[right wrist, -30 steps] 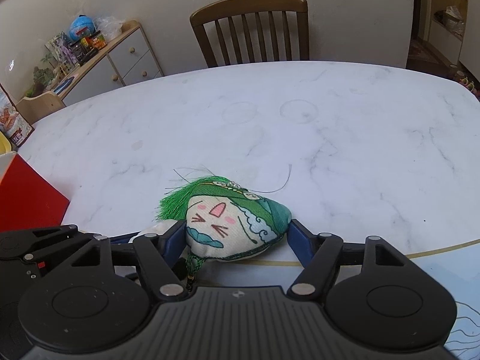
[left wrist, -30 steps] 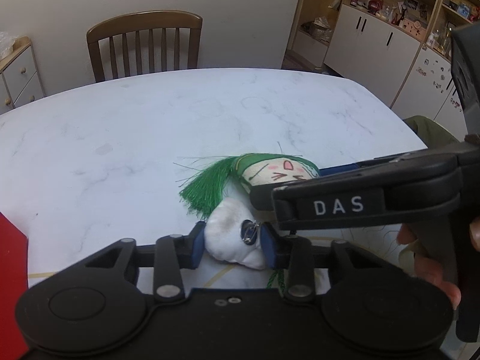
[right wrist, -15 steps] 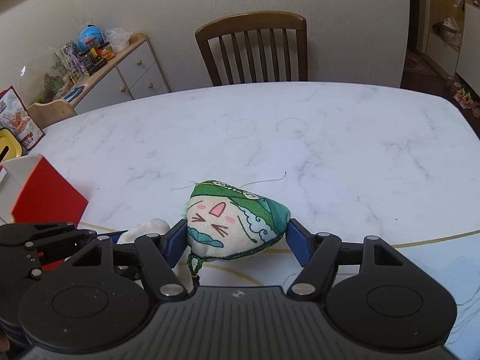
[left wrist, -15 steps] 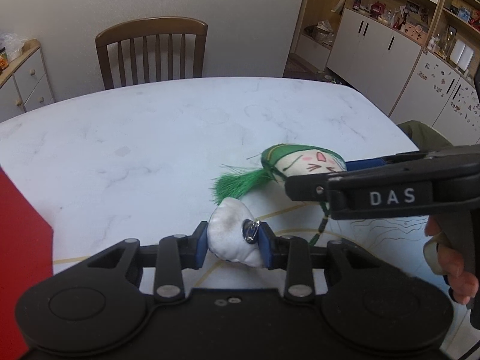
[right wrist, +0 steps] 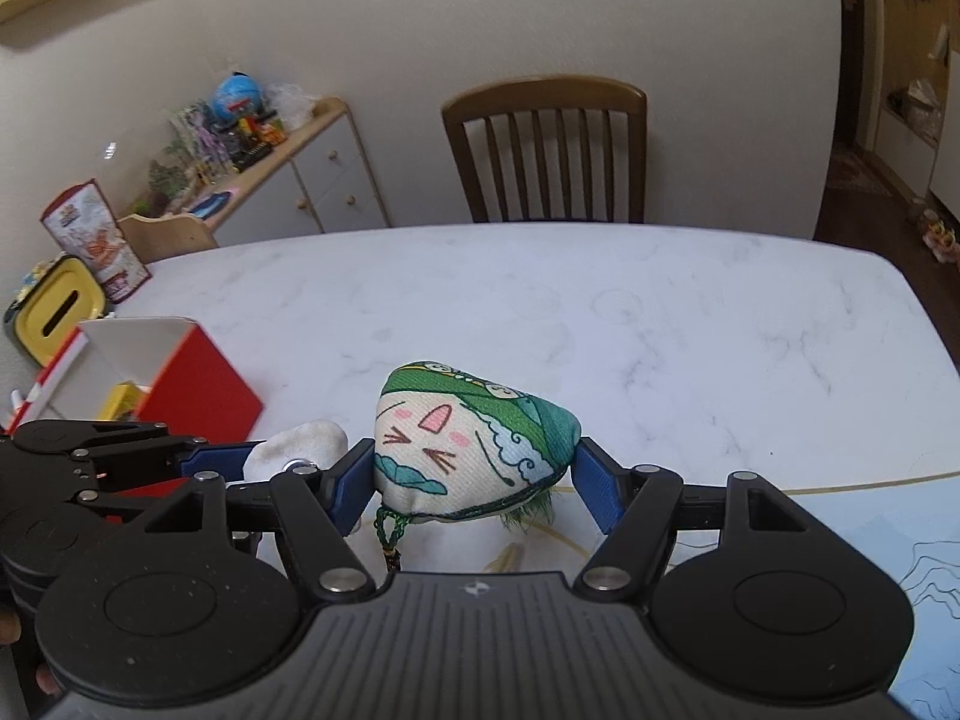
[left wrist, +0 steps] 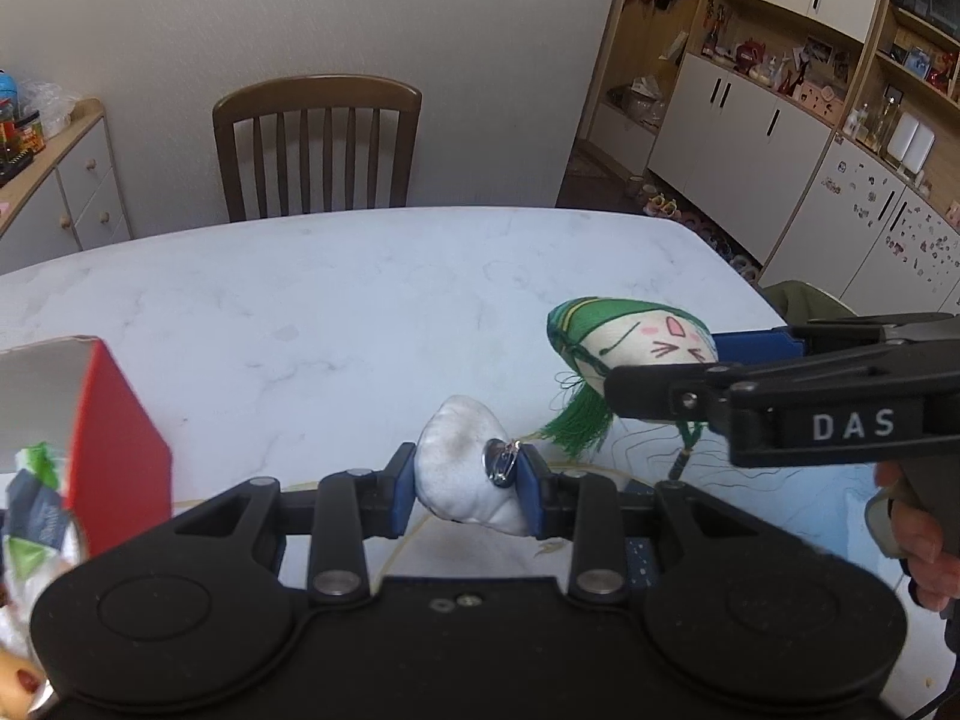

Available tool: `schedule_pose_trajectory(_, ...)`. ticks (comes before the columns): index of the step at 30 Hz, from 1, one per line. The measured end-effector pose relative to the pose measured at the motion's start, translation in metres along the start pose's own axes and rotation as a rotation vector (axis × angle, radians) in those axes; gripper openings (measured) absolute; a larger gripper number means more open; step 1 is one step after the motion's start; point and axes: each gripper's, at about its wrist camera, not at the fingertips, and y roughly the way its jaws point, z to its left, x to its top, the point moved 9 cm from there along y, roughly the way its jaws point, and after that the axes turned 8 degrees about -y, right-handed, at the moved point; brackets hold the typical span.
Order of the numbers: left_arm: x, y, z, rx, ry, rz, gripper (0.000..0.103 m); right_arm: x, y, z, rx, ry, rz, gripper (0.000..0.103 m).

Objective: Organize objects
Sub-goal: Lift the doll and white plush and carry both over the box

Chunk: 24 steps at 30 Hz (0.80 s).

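Red cardboard forms one open box (right wrist: 198,387) at far left on the marble table (right wrist: 600,324). The left gripper (left wrist: 467,483) is clamped on one white plush (left wrist: 462,480); right of it, the right gripper (right wrist: 474,477) pinches one green face-printed sachet (right wrist: 474,450), both held above the tabletop.

The stuffed pouch (right wrist: 474,444) is cream with a green printed headscarf, pink cheeks, a pink mouth and black whisker lines (pale blue cloud swirls edge the green); its tassel (left wrist: 579,423) is bright green. The small plush (left wrist: 459,474) is off-white, smudged grey. The box (right wrist: 201,381) is red outside, white inside. The table (right wrist: 660,324) is white, grey-veined marble.
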Motion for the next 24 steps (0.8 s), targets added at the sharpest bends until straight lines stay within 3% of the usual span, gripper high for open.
schedule_pose_trajectory(11,0.007,-0.061,0.023,0.012,-0.027,-0.041,0.033,0.023,-0.047,0.054,0.027,-0.085,-0.062,0.07)
schedule_pose_trajectory(24,0.009,-0.126,0.093,0.052,-0.072,-0.097,0.033,0.047,-0.061,0.141,0.057,-0.158,-0.101,0.07)
